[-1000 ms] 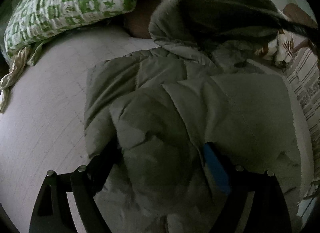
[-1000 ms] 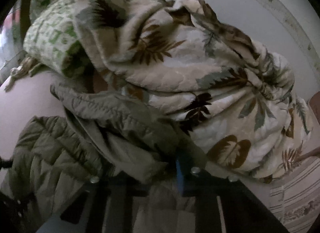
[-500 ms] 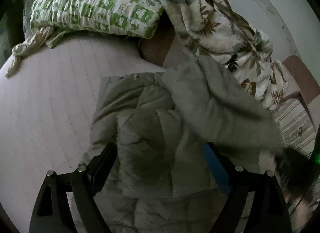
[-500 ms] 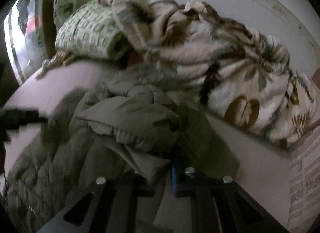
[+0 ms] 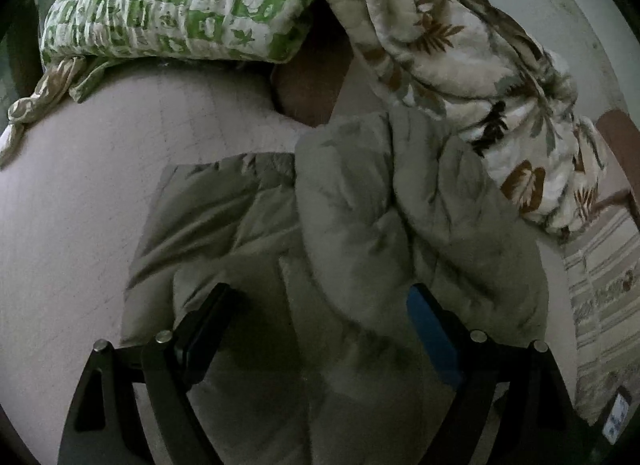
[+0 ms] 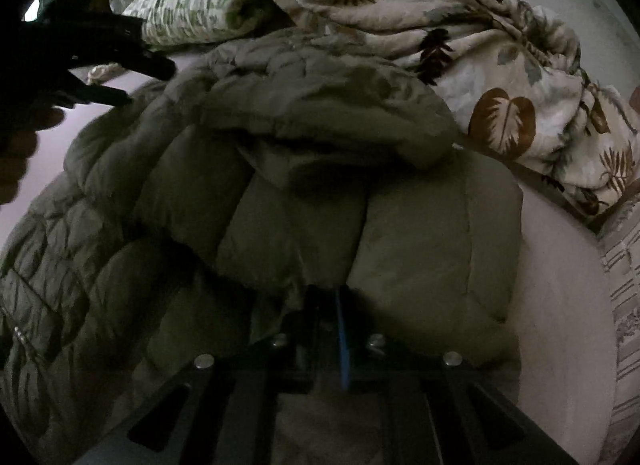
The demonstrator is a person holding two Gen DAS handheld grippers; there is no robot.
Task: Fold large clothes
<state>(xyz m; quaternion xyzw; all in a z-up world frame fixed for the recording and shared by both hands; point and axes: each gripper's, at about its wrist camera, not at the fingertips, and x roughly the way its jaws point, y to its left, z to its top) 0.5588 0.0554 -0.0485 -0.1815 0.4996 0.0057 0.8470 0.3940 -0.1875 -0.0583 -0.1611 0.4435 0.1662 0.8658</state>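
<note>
While it lies in the dim room, the wide bed with a pale pinkish sheet carries all the soft things. On the middle of it lies the big puffy olive-green quilted coat, with one padded part folded over on top of the rest. Behind the coat, by the wall, a cream blanket with brown and grey leaf prints sits in a rumpled heap and touches the coat's far edge. Beside that blanket lies a green-and-white patterned pillow. Above the coat, the left gripper has its jaws spread wide apart, and the pads do not press on the cloth. Down low, the right gripper is clenched tight, pinching a fold at the near edge of the coat.
</note>
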